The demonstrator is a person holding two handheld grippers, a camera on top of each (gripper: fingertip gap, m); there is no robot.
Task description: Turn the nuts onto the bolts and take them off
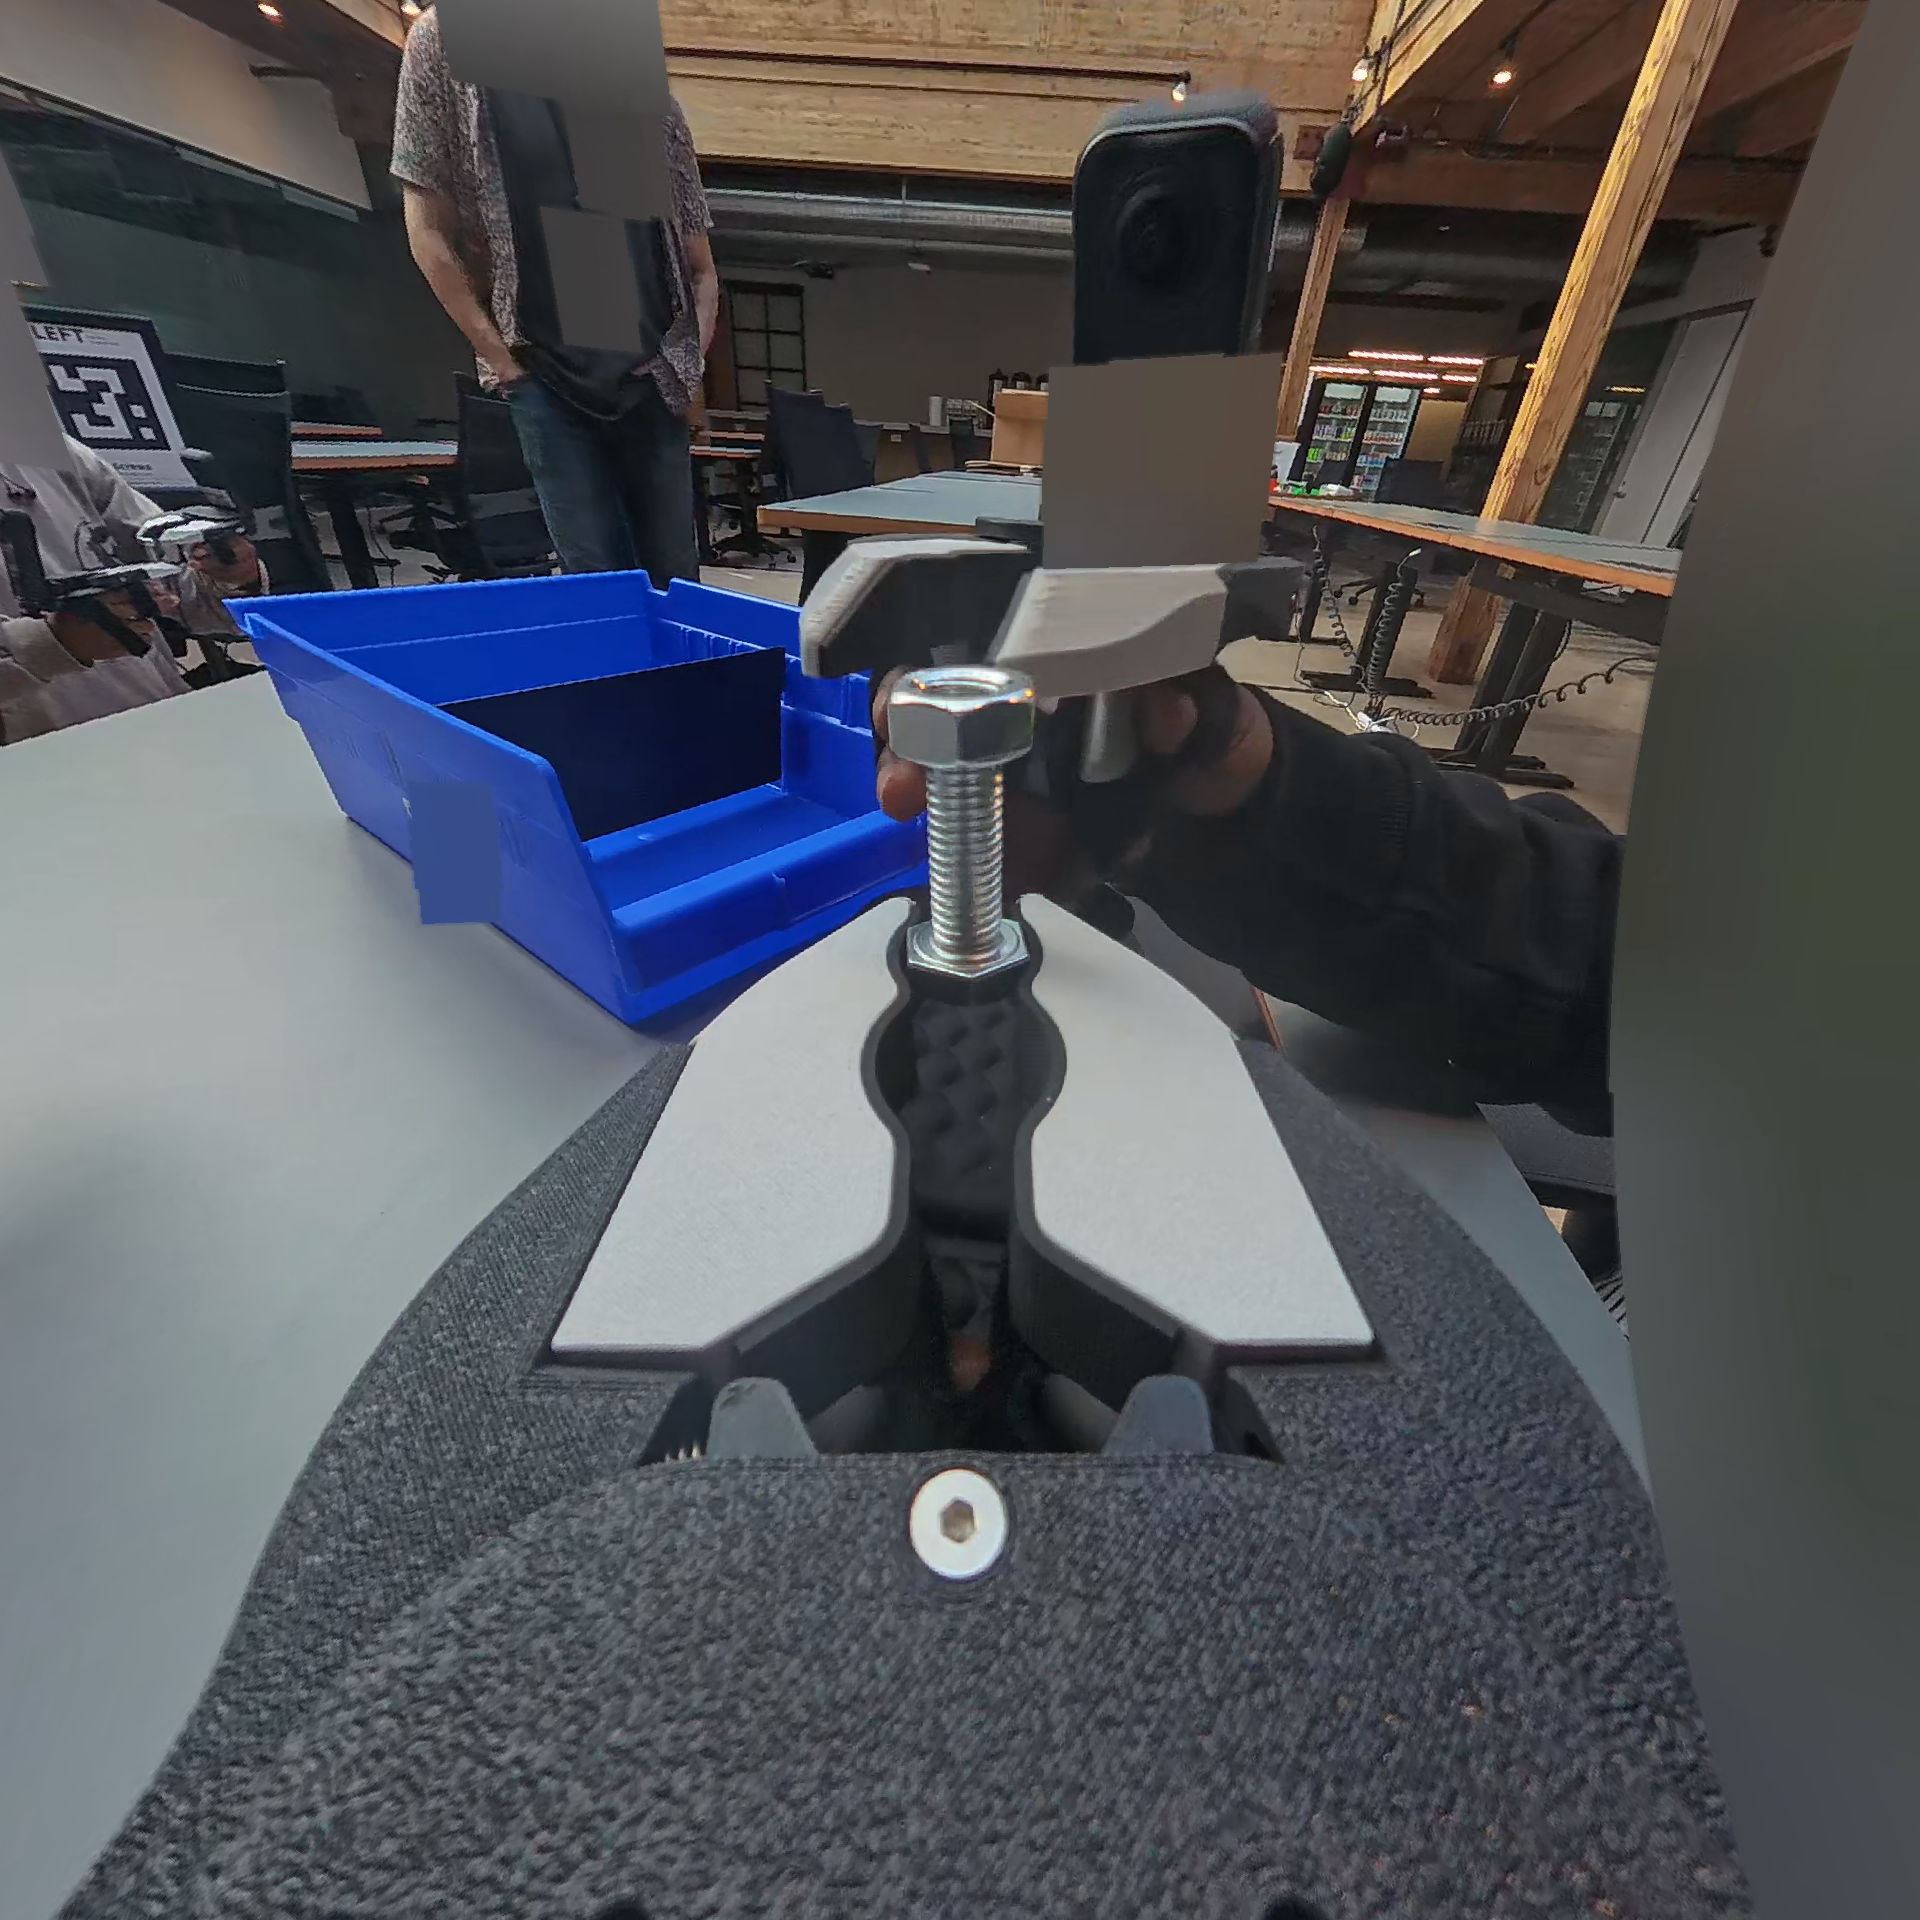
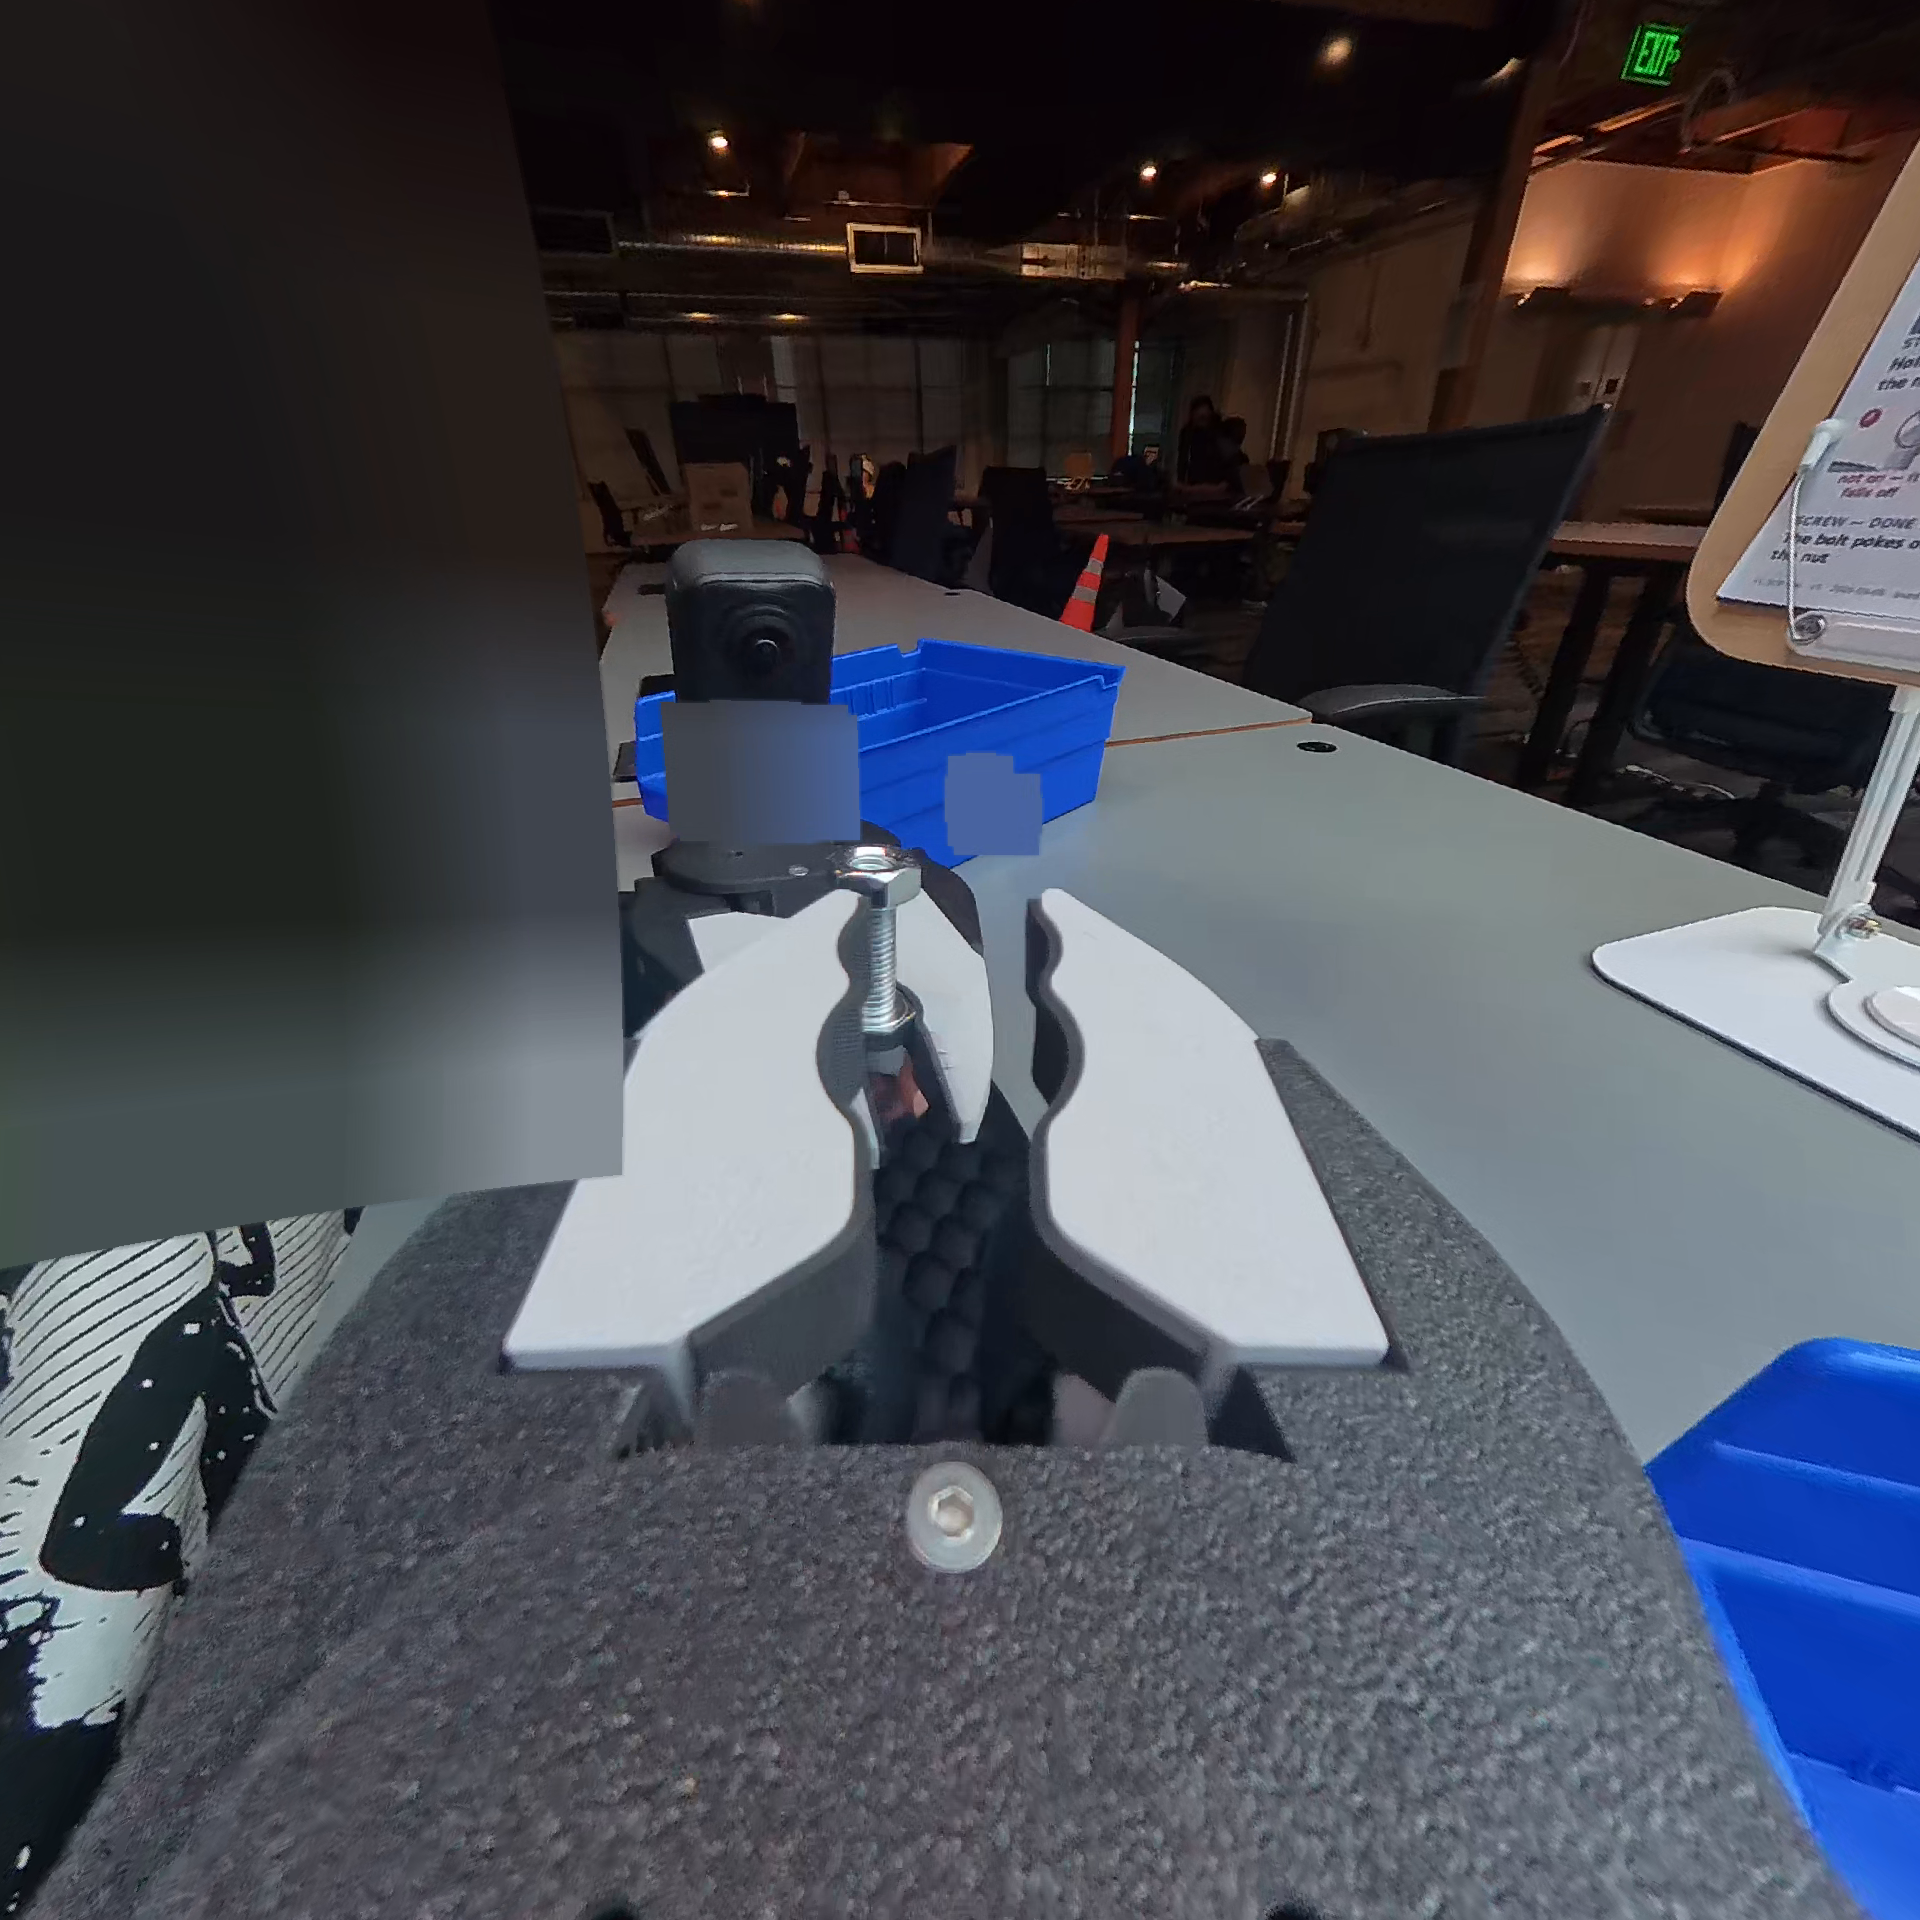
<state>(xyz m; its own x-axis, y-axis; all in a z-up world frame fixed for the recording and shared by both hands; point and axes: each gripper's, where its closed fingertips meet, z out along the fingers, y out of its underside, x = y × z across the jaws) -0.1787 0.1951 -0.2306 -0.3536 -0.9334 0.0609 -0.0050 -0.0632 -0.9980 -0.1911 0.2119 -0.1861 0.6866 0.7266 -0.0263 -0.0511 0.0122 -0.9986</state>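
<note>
Left gripper [image 1: 966,966] pinching upright bolt [image 1: 964,831] by its head, nut [image 1: 961,712] at top, right gripper [image 2: 940,925] spread apart

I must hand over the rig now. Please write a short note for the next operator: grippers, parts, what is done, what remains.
Left gripper: shut on the bolt at its lower end, holding it upright.
Right gripper: open, fingers near the nut, not gripping it.
Done: nut sits on the bolt's top end, threads bare below.
Blue bin: behind, on the table.
Left: unclear whether the nut goes on or off; check first.
</note>
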